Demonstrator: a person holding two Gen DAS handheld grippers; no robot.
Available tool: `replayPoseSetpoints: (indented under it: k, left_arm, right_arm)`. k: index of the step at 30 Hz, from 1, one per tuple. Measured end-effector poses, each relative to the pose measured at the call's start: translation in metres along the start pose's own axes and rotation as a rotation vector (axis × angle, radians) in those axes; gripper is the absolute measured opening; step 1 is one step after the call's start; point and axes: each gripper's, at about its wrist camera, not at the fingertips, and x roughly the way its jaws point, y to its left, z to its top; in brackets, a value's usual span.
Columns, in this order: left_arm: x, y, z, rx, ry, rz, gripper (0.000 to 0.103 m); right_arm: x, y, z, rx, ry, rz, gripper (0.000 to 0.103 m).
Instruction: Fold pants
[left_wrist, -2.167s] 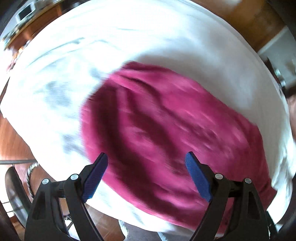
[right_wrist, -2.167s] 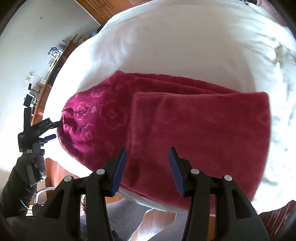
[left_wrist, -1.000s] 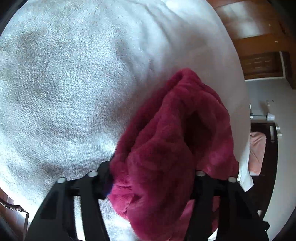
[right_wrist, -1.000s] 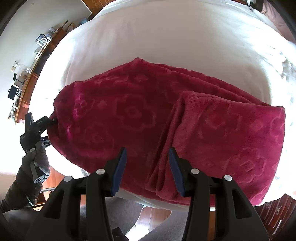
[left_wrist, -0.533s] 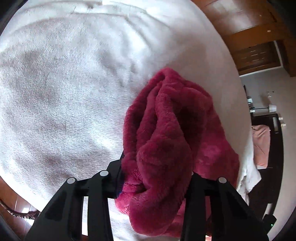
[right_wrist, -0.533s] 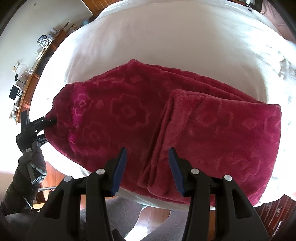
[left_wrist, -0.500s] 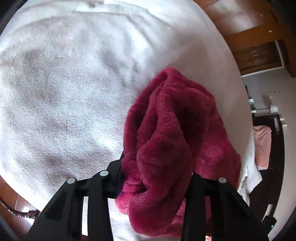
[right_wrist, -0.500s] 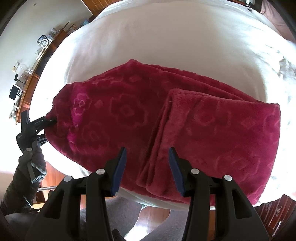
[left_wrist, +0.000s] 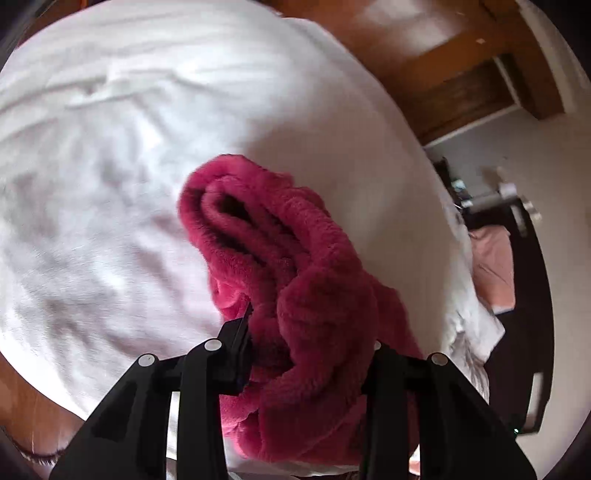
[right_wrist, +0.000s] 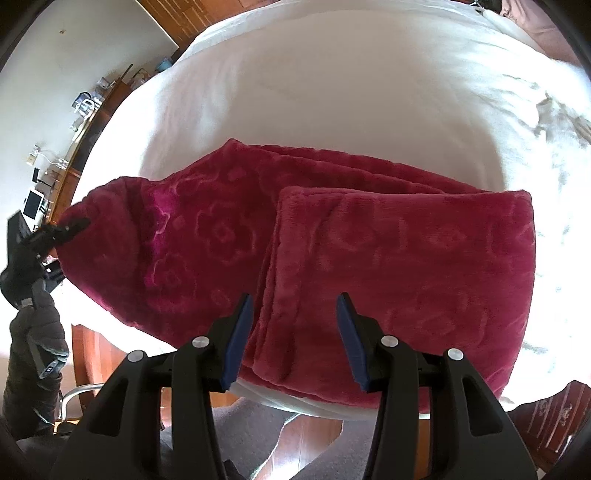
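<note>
The dark red fleece pants (right_wrist: 332, 251) lie across a white bed (right_wrist: 332, 92), their right half folded double. The left end of the pants (left_wrist: 317, 317) is bunched thick between the jaws of my left gripper (left_wrist: 310, 332), which is closing on it and has lifted it off the bed. In the right wrist view that same left gripper (right_wrist: 68, 230), held by a dark-gloved hand (right_wrist: 22, 269), grips the left tip of the pants. My right gripper (right_wrist: 295, 332) hovers open above the near edge of the folded layer, nothing between its blue pads (right_wrist: 240, 336).
The white bed cover (left_wrist: 110, 166) fills most of both views, wrinkled at the far right (right_wrist: 554, 122). A wooden shelf with small items (right_wrist: 74, 122) runs along the left wall. Wooden floor (right_wrist: 96, 358) and grey trousers of the person (right_wrist: 258, 435) lie below the bed's near edge.
My left gripper has tightened on the bunched end of the pants and raised it off the bed, rolling a little. The right gripper has drifted slightly sideways, staying open above the fold.
</note>
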Motion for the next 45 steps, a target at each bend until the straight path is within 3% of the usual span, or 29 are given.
replayPoseSetpoints:
  k: [10, 26, 40, 45]
  left_arm:
    - [-0.007, -0.115, -0.032, 0.15, 0.005, -0.073, 0.034]
    - [0.03, -0.309, -0.167, 0.544, 0.172, -0.167, 0.035]
    - [0.102, -0.386, -0.256, 0.749, 0.364, -0.151, 0.035]
    - [0.131, -0.399, -0.286, 0.829, 0.409, -0.101, 0.036]
  right_arm:
    - [-0.021, -0.05, -0.007, 0.039, -0.032, 0.048, 0.048]
    - [-0.054, -0.151, -0.036, 0.153, -0.088, 0.141, 0.048]
    - [-0.067, -0.217, -0.064, 0.28, -0.108, 0.139, 0.048]
    - [-0.062, -0.227, -0.068, 0.305, -0.104, 0.134, 0.048]
